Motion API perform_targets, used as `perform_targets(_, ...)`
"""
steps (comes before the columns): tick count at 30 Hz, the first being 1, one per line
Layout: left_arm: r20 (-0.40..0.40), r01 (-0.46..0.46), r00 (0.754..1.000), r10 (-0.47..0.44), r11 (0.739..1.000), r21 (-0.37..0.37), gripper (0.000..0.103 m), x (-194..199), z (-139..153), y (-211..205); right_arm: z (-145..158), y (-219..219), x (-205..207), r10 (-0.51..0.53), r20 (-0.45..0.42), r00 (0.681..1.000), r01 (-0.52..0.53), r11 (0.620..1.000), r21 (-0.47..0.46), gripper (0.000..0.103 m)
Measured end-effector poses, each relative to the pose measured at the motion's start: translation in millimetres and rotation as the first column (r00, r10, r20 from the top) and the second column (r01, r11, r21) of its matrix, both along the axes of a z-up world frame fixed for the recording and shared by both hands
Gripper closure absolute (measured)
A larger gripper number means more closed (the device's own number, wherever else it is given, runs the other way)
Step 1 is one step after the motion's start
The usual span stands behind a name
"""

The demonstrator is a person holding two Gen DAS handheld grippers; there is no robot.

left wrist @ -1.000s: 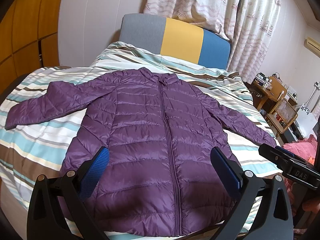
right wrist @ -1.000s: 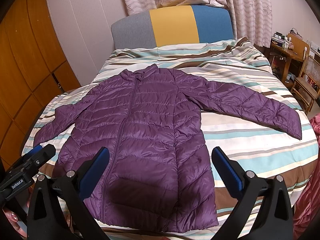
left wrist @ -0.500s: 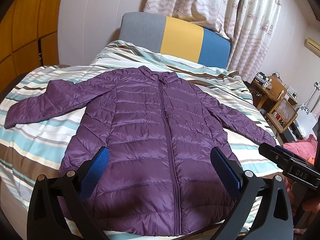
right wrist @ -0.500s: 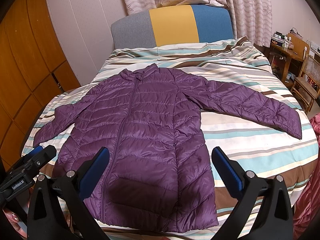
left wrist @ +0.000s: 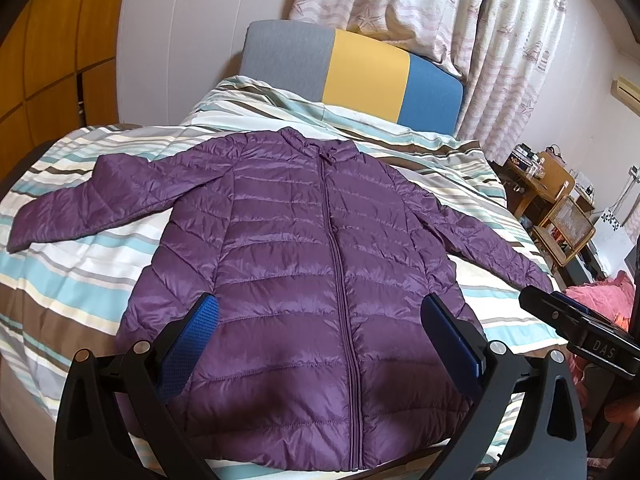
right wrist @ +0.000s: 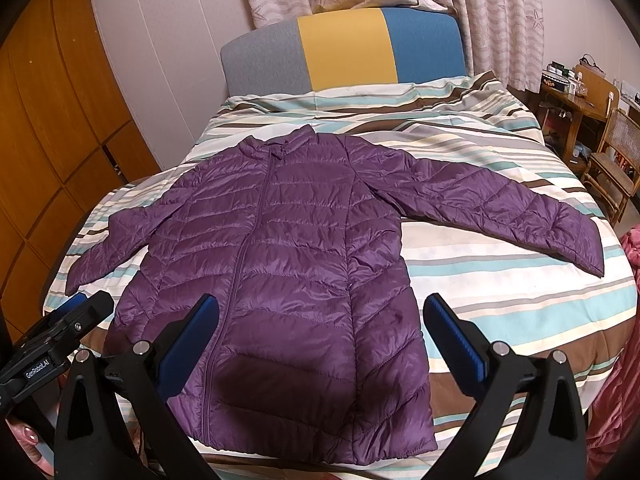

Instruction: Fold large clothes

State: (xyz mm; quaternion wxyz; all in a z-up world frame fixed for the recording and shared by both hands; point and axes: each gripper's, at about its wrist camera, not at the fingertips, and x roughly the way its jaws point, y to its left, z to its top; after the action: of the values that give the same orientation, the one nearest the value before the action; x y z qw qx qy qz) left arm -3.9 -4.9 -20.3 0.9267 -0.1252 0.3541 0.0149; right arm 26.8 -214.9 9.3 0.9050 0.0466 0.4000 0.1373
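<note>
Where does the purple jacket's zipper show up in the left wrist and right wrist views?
Left wrist: the zipper runs down the jacket near picture centre, between the open left claw pads.
Right wrist: zipper left of centre, slanting toward the lower left.
Shared landmark: the grey, yellow and blue headboard.

One purple jacket with two sleeves, spread on one striped bed. One three-coloured headboard. Two grippers: left, right, both wide apart. One wooden chair.
</note>
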Motion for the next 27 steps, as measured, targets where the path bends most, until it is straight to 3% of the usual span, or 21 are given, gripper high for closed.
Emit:
perform_targets(14,-0.007,-0.003,1.000,0.003,1.000,-0.004,0.003,1,1,1,-4,-1,3,0.000,-0.017,1.000,0.001,1.000,0.017,0.002)
perform_targets(20,-0.023,-0.030,0.999,0.031,0.999,0.021,0.003,6,-2,4,-17,-12,13,0.016,-0.046,0.999,-0.011,0.994,0.106,0.002)
perform_targets(27,-0.059,-0.069,0.996,0.068,0.998,-0.010,0.003,25,-25,28,-45,-50,44,-0.118,-0.030,0.993,0.121,0.979,0.162,0.004)
